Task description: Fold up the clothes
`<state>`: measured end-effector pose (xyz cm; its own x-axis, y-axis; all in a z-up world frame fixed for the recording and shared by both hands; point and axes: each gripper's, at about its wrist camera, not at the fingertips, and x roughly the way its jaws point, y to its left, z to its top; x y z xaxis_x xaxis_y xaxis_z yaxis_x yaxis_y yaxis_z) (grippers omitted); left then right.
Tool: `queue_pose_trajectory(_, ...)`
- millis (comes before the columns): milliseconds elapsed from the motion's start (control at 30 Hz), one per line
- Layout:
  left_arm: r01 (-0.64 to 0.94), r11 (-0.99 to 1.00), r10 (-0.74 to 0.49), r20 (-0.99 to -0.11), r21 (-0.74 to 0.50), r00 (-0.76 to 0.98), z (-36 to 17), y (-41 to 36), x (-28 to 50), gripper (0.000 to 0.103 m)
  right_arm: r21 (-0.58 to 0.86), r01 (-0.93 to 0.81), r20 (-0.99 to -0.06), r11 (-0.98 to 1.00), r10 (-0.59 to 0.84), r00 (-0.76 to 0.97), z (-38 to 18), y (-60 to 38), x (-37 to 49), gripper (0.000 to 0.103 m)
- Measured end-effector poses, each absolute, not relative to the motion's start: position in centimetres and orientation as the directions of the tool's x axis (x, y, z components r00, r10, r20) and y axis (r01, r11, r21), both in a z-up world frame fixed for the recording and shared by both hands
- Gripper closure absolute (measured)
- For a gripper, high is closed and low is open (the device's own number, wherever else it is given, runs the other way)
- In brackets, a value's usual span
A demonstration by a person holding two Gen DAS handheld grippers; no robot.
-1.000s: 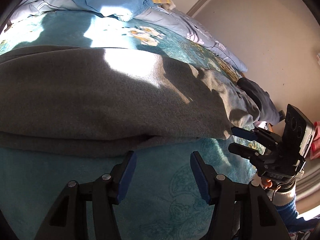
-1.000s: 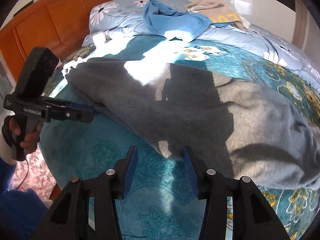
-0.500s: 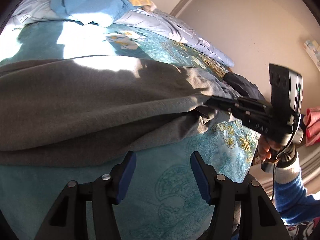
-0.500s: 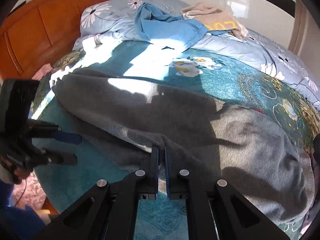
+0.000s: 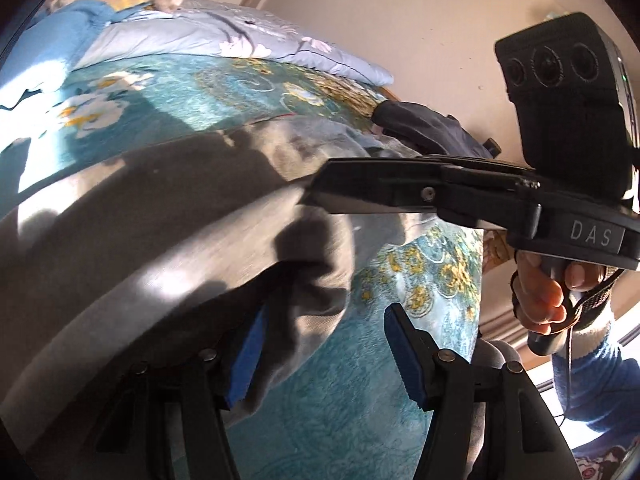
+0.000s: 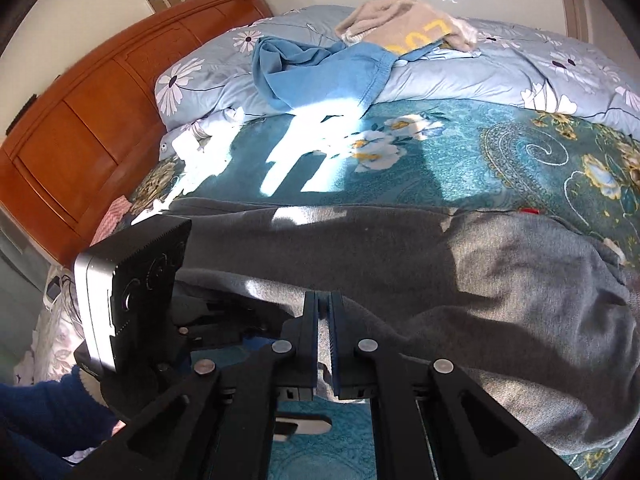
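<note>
**Grey garment pinched at its near edge, left gripper gaping beside it**

Nearest the right wrist camera, the right gripper (image 6: 325, 312) had its two black fingers drawn together on the near hem of the large grey fleece garment (image 6: 400, 272), with a thin strip of cloth caught between the pads. In the left wrist view the same tool reached in from the right, its tip buried in a raised ridge of that cloth. The left gripper (image 5: 324, 340) stood with its blue-padded fingers wide apart; a lifted fold of the grey cloth draped against the left pad (image 5: 250, 348), while the other pad hung free over the teal patterned bedspread (image 5: 360, 400). Nothing was clamped there.

The garment lay spread across the bedspread, long side toward the person, with its near edge bunched and lifted where the right tool held it.

Judging by this, the step in hand was a fold of the near edge, with one hold made and the second not yet closed. The next move seemed to call for the left fingers to close on the fold at their pad, well apart from the right hold, so that both could carry the edge evenly across. A single-point lift might drag the fleece askew.

Farther off, a crumpled light blue garment (image 6: 316, 72) and a beige towelling piece with yellow lettering (image 6: 404, 24) lay on the pale blue flowered quilt (image 6: 520, 72), by the orange wooden headboard (image 6: 92, 120).
</note>
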<state>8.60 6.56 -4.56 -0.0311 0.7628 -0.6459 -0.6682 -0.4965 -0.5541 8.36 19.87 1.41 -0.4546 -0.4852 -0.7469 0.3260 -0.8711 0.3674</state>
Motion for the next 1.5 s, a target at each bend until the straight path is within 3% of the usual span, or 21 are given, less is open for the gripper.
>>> queue_pose_trajectory(267,-0.639,-0.502,0.773,-0.633,-0.582,-0.031,-5.2,8.1,9.2,0.039,0.375,0.232,-0.711,-0.898,-0.439,-0.55,2.8,25.2,11.5,0.098)
queue_pose_trajectory(467,-0.644,-0.485,0.791,-0.611,-0.592,-0.033,-4.8,8.1,11.2,0.042,0.463,-0.032,-0.697,-0.886,-0.342,-0.63,0.3,34.3,16.7,0.098)
queue_pose_trajectory(533,-0.632,-0.488,0.791,-0.611,-0.602,-0.029,-5.1,8.1,11.7,0.058,0.516,-0.118,-0.695,-0.849,-0.334,-0.637,-1.0,37.1,18.1,0.098)
queue_pose_trajectory(667,-0.603,-0.497,0.791,-0.612,-0.624,-0.019,-5.8,8.0,12.5,0.06,0.588,-0.19,-0.662,-0.787,-0.333,-0.671,-2.4,39.9,19.9,0.097)
queue_pose_trajectory(700,-0.596,-0.499,0.791,-0.612,-0.629,-0.016,-6.0,8.0,12.6,0.06,0.61,-0.2,-0.65,-0.767,-0.339,-0.68,-2.7,40.3,20.1,0.089)
queue_pose_trajectory(733,-0.589,-0.501,0.791,-0.612,-0.634,-0.014,-6.2,7.9,12.8,0.06,0.627,-0.213,-0.642,-0.749,-0.343,-0.686,-3.1,40.6,20.1,0.073)
queue_pose_trajectory(800,-0.574,-0.505,0.79,-0.612,-0.645,-0.008,-6.6,7.9,13.2,0.06,0.67,-0.218,-0.615,-0.71,-0.365,-0.699,-3.6,40.9,19.9,0.054)
queue_pose_trajectory(933,-0.549,-0.513,0.79,-0.613,-0.66,0.0,-7.2,7.8,13.9,0.06,0.755,-0.232,-0.55,-0.613,-0.4,-0.733,-4.8,41.5,19.1,0.049)
queue_pose_trajectory(1133,-0.548,-0.516,0.789,-0.615,-0.659,-0.003,-7.1,7.7,14.0,0.06,0.823,-0.34,-0.51,-0.454,-0.328,-0.795,-6.7,43.5,17.2,0.049)
queue_pose_trajectory(1267,-0.537,-0.509,0.797,-0.605,-0.672,0.001,-7.3,7.5,13.9,0.06,0.814,-0.366,-0.516,-0.451,-0.271,-0.812,-6.2,43.5,16.2,0.049)
queue_pose_trajectory(1300,-0.536,-0.509,0.797,-0.604,-0.673,0.001,-7.3,7.5,13.9,0.06,0.81,-0.364,-0.514,-0.46,-0.257,-0.818,-5.7,43.4,16.1,0.051)
queue_pose_trajectory(1333,-0.535,-0.509,0.798,-0.603,-0.674,0.0,-7.3,7.6,13.9,0.06,0.804,-0.355,-0.51,-0.478,-0.246,-0.824,-5.1,43.4,15.9,0.064)
queue_pose_trajectory(1400,-0.538,-0.511,0.796,-0.605,-0.671,-0.002,-7.2,7.6,13.9,0.06,0.783,-0.326,-0.501,-0.53,-0.226,-0.836,-3.4,43.3,15.7,0.077)
queue_pose_trajectory(1500,-0.536,-0.512,0.796,-0.605,-0.671,-0.004,-7.3,7.6,13.9,0.06,0.746,-0.266,-0.468,-0.61,-0.196,-0.862,-1.2,43.3,16.3,0.084)
